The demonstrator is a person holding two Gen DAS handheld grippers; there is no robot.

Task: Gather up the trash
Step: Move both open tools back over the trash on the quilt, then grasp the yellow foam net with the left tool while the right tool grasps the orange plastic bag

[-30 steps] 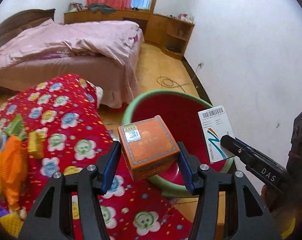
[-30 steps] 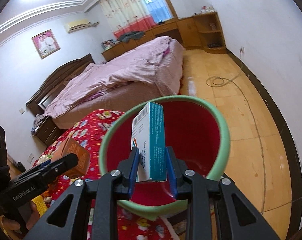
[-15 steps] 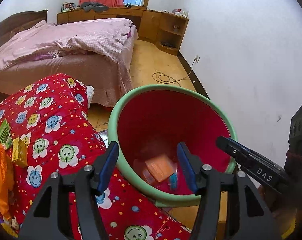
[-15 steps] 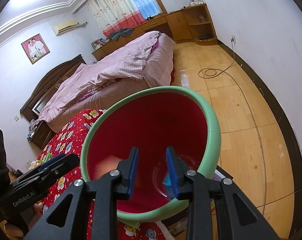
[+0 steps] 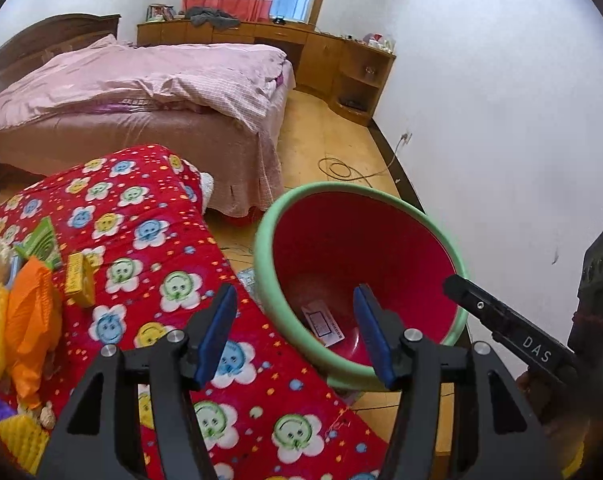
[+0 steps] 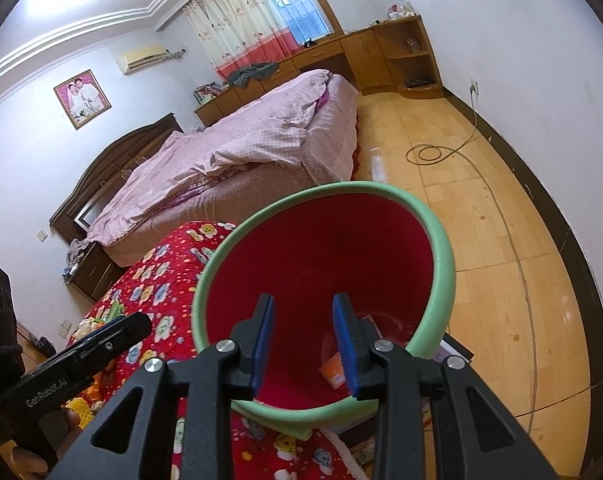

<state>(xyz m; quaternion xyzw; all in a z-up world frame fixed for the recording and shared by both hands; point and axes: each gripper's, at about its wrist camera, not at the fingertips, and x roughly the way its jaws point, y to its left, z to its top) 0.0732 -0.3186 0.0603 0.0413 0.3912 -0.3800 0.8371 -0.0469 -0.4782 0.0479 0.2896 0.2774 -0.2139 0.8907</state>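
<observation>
Only the left wrist view showed the leftover trash (image 5: 25, 308), orange and yellow wrappers and small boxes, heaped at the left edge of the red quilt (image 5: 173, 248), while only the right wrist view showed the orange box (image 6: 333, 368) on the floor of the red bin (image 6: 445, 264). Both the left gripper (image 5: 295, 328) and the right gripper (image 6: 303, 338) stood apart and empty, over the bin's near rim. A white box (image 5: 321, 322) lay in the bin between the left fingers, and the orange box lay just behind the right gripper's right finger.
</observation>
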